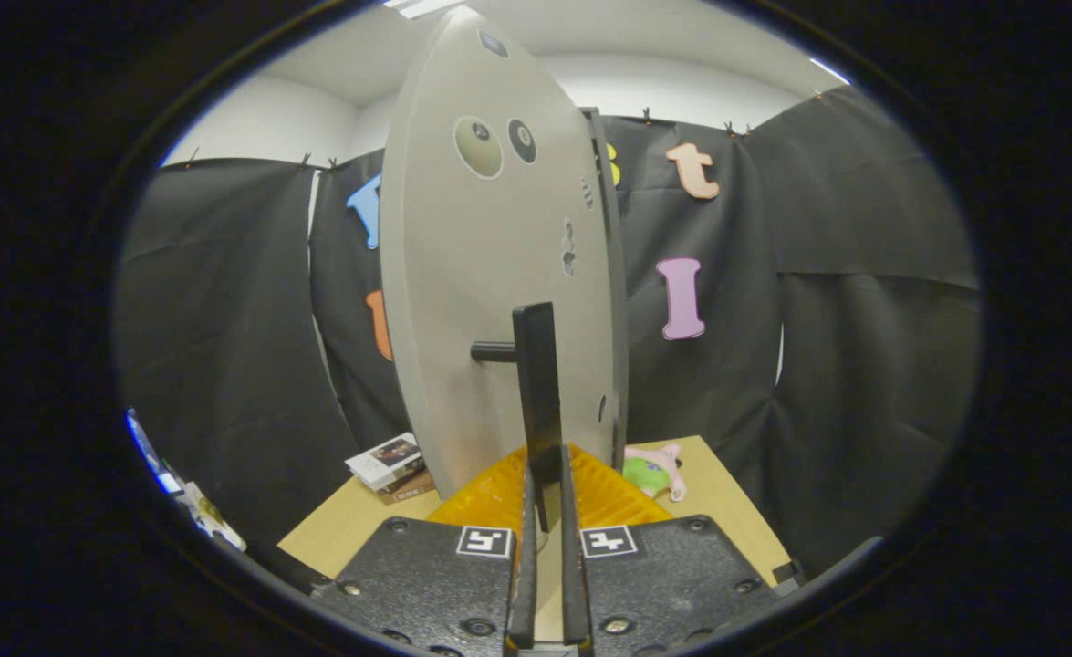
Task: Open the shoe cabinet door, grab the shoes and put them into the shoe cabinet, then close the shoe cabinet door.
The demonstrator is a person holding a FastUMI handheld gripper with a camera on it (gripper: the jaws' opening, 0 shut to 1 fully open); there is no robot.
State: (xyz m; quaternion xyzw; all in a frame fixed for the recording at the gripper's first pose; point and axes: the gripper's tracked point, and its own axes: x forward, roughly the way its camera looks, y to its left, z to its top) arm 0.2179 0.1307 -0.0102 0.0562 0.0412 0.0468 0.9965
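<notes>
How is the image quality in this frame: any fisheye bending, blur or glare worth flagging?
Gripper view: strong fisheye bending bows the grey cabinet door into a curved shape; the black handle is fairly sharp, as is the gripper, its fingers nearly closed around the handle's lower end. Lighting is even, with no harsh glare on the door; a ceiling light is bright. The yellow ribbed mat stays readable.

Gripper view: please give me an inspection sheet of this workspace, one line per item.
Surface: light wooden table, partly covered by an orange ribbed mat.
Job's things: grey shoe cabinet door upright, edge-on; black bar handle.
Clutter: booklets beside the door; pink-green toy behind.
Grippers: tongs nearly closed on the handle's lower end.
Cables: nothing seen.
Surroundings: black cloth wall, white room wall above.
</notes>
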